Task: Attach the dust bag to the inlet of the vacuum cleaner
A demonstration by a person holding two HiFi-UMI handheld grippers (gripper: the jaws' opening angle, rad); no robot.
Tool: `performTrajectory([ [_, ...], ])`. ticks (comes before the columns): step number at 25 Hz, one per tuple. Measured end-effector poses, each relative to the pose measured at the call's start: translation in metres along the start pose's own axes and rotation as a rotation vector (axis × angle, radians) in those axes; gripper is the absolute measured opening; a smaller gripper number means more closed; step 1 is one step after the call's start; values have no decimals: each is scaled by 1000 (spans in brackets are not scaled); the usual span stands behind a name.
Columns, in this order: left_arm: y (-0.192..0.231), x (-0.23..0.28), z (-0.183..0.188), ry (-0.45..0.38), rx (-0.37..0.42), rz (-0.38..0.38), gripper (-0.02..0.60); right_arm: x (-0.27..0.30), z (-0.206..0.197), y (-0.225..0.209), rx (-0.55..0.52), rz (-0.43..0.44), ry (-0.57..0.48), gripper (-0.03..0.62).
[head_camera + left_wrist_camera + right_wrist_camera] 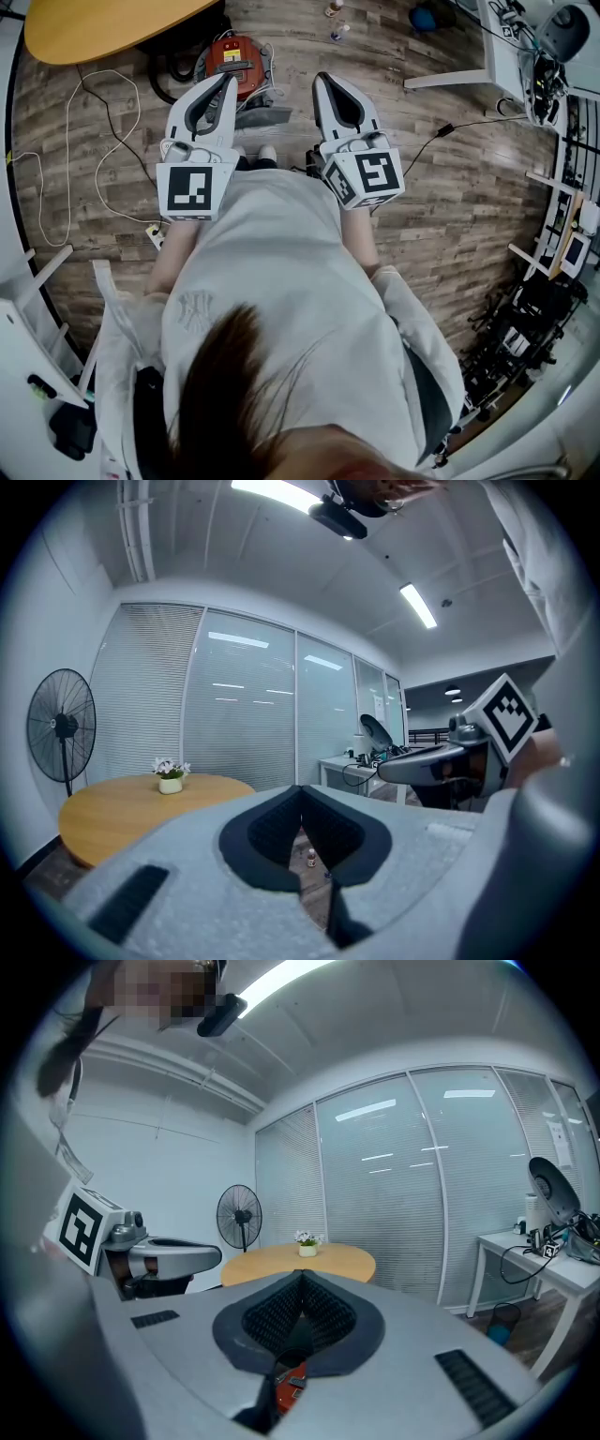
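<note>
The red vacuum cleaner (234, 58) sits on the wood floor ahead of me, with a black hose (172, 58) curled at its left. A grey flat piece (266, 114) lies against its near side; I cannot tell whether it is the dust bag. My left gripper (229, 82) and right gripper (322, 81) are held side by side at chest height, pointing forward, well above the vacuum. Both are shut with nothing between the jaws. In the right gripper view a bit of the red vacuum (292, 1384) shows below the shut right gripper (302, 1277). The left gripper (300, 788) points across the room.
A round wooden table (103, 28) stands at the far left, with a flower pot (170, 778) on it and a standing fan (61, 728) beside it. A white cable (101, 159) loops over the floor. Two small bottles (336, 19) stand ahead; a white desk (497, 56) is at the right.
</note>
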State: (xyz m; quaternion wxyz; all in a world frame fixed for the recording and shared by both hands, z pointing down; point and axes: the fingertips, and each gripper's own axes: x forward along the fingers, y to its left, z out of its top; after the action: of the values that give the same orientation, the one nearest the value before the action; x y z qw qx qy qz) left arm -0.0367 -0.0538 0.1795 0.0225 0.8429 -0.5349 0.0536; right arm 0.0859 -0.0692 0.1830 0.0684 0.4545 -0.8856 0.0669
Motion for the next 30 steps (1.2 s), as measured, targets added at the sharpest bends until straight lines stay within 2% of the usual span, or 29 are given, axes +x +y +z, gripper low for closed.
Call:
performTrajectory([
  [30,-8,2,-2,1,21,-25,17,-5,-3,-7,13,-9,-3,2],
])
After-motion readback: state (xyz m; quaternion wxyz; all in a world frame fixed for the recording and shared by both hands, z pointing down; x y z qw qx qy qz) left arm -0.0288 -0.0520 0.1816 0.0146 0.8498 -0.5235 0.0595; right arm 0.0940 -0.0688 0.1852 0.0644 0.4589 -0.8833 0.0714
